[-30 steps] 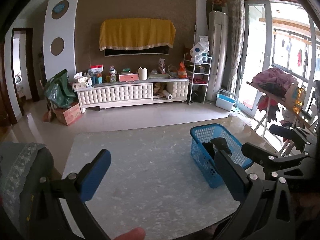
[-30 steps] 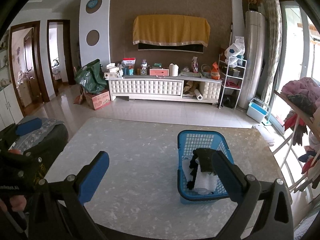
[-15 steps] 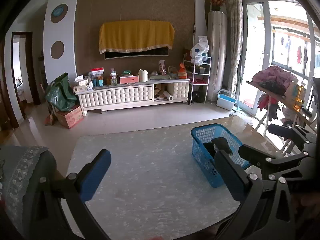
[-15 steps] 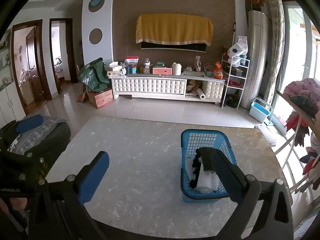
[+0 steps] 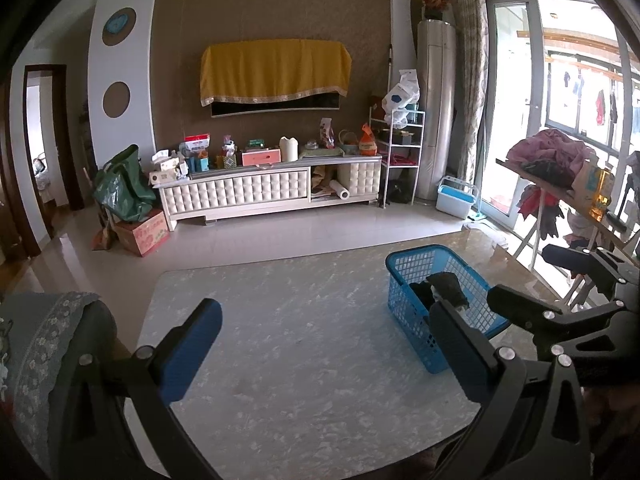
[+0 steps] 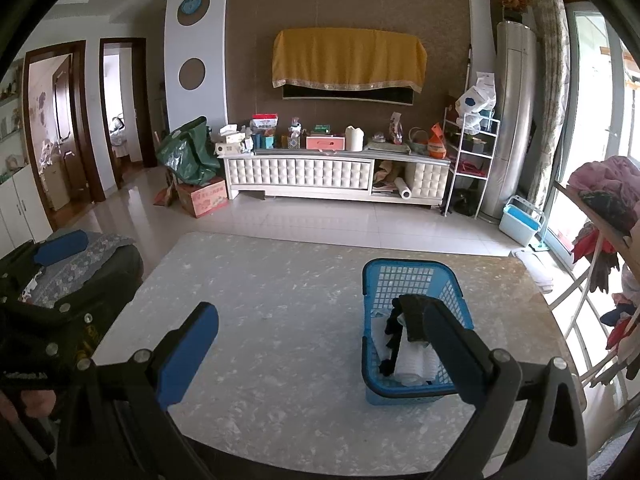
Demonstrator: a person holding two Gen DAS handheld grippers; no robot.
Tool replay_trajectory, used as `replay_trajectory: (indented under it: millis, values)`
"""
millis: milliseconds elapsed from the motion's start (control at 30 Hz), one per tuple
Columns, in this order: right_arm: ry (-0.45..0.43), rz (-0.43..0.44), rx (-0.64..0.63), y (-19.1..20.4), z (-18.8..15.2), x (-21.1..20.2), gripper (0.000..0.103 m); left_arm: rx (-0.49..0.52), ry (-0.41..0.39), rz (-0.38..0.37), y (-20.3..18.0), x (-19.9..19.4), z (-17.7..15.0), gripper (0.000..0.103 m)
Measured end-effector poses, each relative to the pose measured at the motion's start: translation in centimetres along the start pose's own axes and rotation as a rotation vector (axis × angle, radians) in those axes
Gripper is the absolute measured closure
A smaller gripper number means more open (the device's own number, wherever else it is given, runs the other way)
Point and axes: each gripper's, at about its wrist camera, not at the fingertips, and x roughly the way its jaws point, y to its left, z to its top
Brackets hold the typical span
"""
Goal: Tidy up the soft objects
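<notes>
On the pale grey marble-patterned tabletop (image 6: pixel 280 320), smooth and faintly glossy with rounded corners, stands a rectangular blue plastic basket (image 6: pixel 404 276) with lattice-perforated walls; it sits toward the right side of the slab, well apart from the left edge. Inside the basket lie soft things heaped together: a dark, coarse-looking black cloth (image 6: pixel 412 316) draped on top and a white ribbed fabric (image 6: pixel 412 364) beneath it; from the left wrist view the same blue basket (image 5: pixel 420 272) shows only the dark cloth (image 5: pixel 448 286) poking above its rim. The right gripper (image 6: pixel 324 352) hangs over the near edge of the table with its blue-padded fingers (image 6: pixel 188 348) spread wide, nothing between them and nothing touched; its right finger overlaps the basket only in line of sight. The left gripper (image 5: pixel 328 352) is likewise splayed wide and empty above the table; its blue pads (image 5: pixel 192 344) are rectangular and matte on black angular arms. Beside the table on the left sits a dark rounded seat with a grey floral-print cover (image 6: pixel 92 256); on the far right a wooden rack holds a crumpled pink cloth heap (image 6: pixel 604 176).
</notes>
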Motion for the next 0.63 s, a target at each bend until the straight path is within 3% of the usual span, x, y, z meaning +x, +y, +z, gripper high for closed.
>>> replay_trajectory:
  millis: [633]
  values:
    - [0.003,0.006,-0.017,0.09,-0.15,-0.60,0.000,0.001,-0.017,-0.010,-0.22,-0.73,-0.25,0.000]
